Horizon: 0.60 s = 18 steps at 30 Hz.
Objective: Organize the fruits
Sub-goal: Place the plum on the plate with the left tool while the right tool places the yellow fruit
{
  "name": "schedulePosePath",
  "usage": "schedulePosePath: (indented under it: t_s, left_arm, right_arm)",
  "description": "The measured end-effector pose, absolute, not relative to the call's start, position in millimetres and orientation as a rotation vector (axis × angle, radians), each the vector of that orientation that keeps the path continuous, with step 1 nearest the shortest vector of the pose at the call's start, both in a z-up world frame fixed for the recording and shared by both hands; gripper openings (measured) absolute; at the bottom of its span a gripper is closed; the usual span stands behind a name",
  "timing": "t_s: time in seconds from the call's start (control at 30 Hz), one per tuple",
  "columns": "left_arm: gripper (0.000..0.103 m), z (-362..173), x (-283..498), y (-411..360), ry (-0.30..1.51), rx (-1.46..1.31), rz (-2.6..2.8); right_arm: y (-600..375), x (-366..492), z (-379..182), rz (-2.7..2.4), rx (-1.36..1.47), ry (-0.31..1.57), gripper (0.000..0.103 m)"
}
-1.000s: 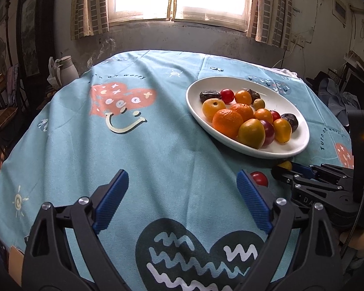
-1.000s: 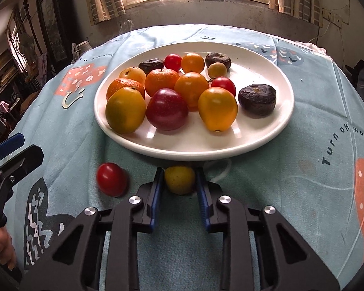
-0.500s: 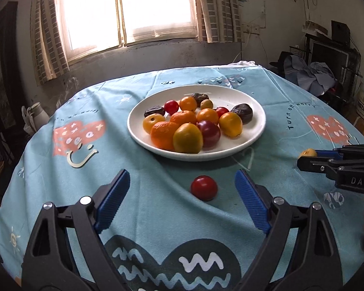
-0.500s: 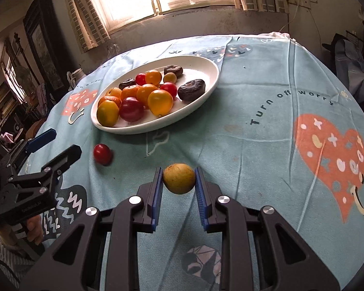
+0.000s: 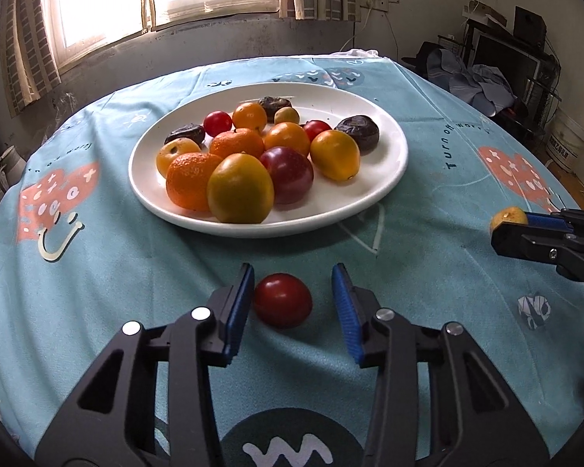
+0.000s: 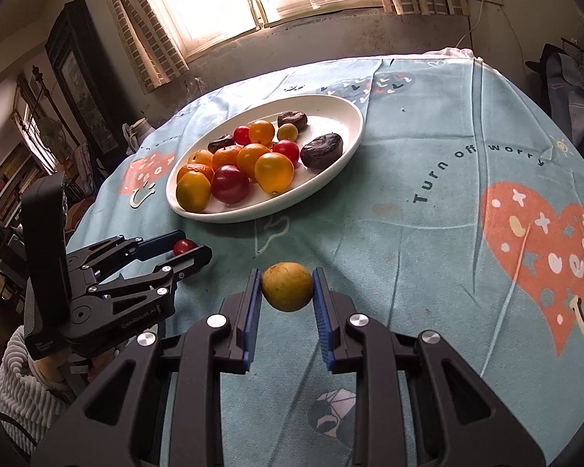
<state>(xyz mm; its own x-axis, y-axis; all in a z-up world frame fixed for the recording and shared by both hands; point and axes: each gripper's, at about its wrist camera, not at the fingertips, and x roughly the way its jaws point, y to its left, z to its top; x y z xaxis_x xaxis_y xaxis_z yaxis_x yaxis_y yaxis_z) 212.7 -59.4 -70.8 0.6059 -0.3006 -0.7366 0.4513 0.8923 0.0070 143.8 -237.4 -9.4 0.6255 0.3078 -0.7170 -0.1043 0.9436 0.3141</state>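
**A:** Between the blue pads of the left gripper (image 5: pixel 290 303) sits the red tomato (image 5: pixel 282 300), resting on the teal tablecloth (image 5: pixel 136 272) just short of the plate. How do the jaws stand?

**B:** Partly open. The left pad looks to be touching or almost touching the skin, and there is a clear gap on the right side. Nothing is gripped yet; the tomato's weight is on the cloth.

**A:** How would you expect it to handle?

**B:** Light, smooth and round, I'd judge, so it may roll or squirt forward if the pads meet it off-centre. The skin looks thin and easily bruised. I would take it across its widest part, pads level, with only gentle pressure.

**A:** And the right gripper (image 6: pixel 287 287)?

**B:** Closed on the small yellow fruit (image 6: pixel 287 286), both pads pressed to its sides, holding it above the cloth. It looks firmer, with a duller skin, and the hold is across the middle, which seems sound.

**A:** Farther out?

**B:** The white plate (image 5: pixel 385 179) near the table's middle, crowded with oranges, yellow and red fruits and dark wrinkled ones. There is bare rim on its right side, probably the easiest place to set both pieces without knocking the pile.
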Motion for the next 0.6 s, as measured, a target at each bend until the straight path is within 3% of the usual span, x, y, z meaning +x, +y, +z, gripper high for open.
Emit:
schedulePosePath:
  t_s: [0.23, 0.3, 0.37, 0.6]
  left_arm:
    - [0.043, -80, 217, -52, 0.881, 0.172, -0.435]
    - [0.040, -81, 216, -51, 0.879, 0.172, -0.429]
    - [0.031, -79, 215, -49, 0.872, 0.164, -0.423]
    - [0.031, -66, 195, -41, 0.814, 0.145, -0.409]
  right_arm:
    - [-237, 146, -13, 0.234, 0.252, 0.879, 0.026]
    - [-237, 146, -14, 0.234, 0.252, 0.878, 0.026]
    - [-237, 146, -14, 0.235, 0.252, 0.877, 0.026]
    - [-239, 148, -11, 0.174, 0.193, 0.831, 0.026]
